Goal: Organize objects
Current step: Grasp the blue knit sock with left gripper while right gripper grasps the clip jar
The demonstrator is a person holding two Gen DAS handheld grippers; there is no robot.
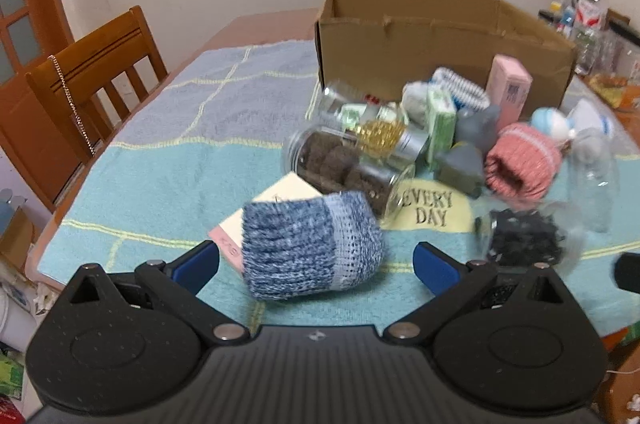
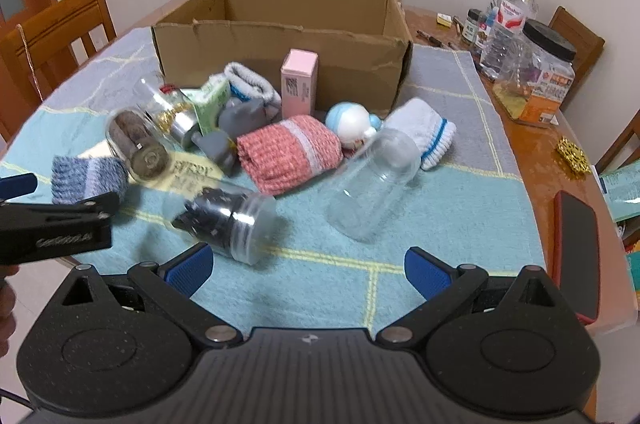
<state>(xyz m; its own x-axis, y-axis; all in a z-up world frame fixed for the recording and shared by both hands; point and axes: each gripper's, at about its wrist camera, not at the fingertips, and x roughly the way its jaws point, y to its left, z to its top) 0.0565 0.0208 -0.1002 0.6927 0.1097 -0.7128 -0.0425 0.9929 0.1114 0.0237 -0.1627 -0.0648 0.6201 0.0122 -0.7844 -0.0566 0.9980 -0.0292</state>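
Centrally, a cardboard box (image 2: 280, 36) is sitting open on the towel-covered surface (image 2: 440, 208), with socks, jars and small boxes lying piled just before it. Both the left tongs (image 1: 316, 266) and right tongs (image 2: 308, 270) are gaping wide, empty, the left facing a blue knit sock (image 1: 308, 244) and the right a toppled jar of dark bits (image 2: 224, 220).

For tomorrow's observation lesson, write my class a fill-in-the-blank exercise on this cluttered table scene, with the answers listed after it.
1. The blue knitted sock lies between the fingers of the ____ claw, which is open.
2. The cardboard box behind the pile is open at the ____.
3. The pink box stands ____ in front of the cardboard box.
4. The clear empty jar lies on its ____ on the towel.

Missing words: left; top; upright; side
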